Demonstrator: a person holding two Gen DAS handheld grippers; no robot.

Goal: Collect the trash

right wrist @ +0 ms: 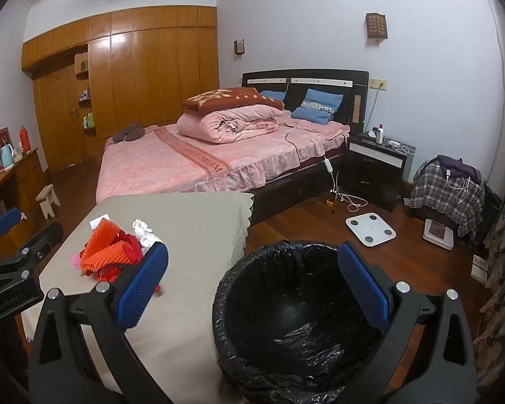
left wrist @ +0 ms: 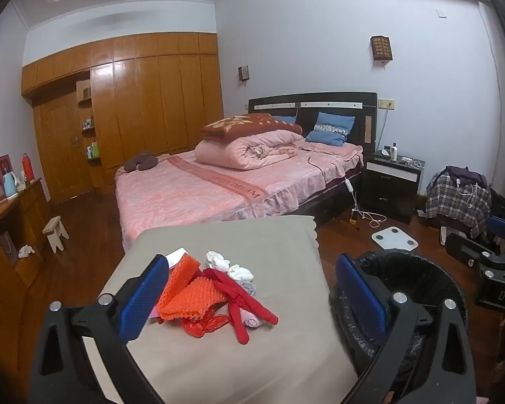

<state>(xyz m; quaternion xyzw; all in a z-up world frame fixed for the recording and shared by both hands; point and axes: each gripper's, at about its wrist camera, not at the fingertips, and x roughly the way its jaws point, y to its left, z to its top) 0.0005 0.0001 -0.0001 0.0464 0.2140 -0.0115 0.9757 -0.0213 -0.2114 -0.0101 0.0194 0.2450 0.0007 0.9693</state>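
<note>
A heap of trash lies on the beige-covered table (left wrist: 219, 370): orange foam netting (left wrist: 192, 298), red plastic strips (left wrist: 245, 306), crumpled white tissue (left wrist: 219, 261) and a pink scrap. My left gripper (left wrist: 252, 296) hovers open just above and in front of the heap, nothing between its blue pads. In the right wrist view the same orange netting (right wrist: 107, 249) and tissue (right wrist: 144, 232) sit to the left. My right gripper (right wrist: 256, 289) stands open over a bin lined with a black bag (right wrist: 293, 323), which looks empty. The bin (left wrist: 417, 276) stands right of the table.
A pink bed (right wrist: 192, 165) lies beyond the table, with a black nightstand (right wrist: 373, 168) to its right. A white scale (right wrist: 370, 229) and charger cables lie on the wooden floor. A plaid-covered pile (right wrist: 447, 192) stands far right, a wooden desk (left wrist: 13, 222) and small stool (left wrist: 55, 232) left.
</note>
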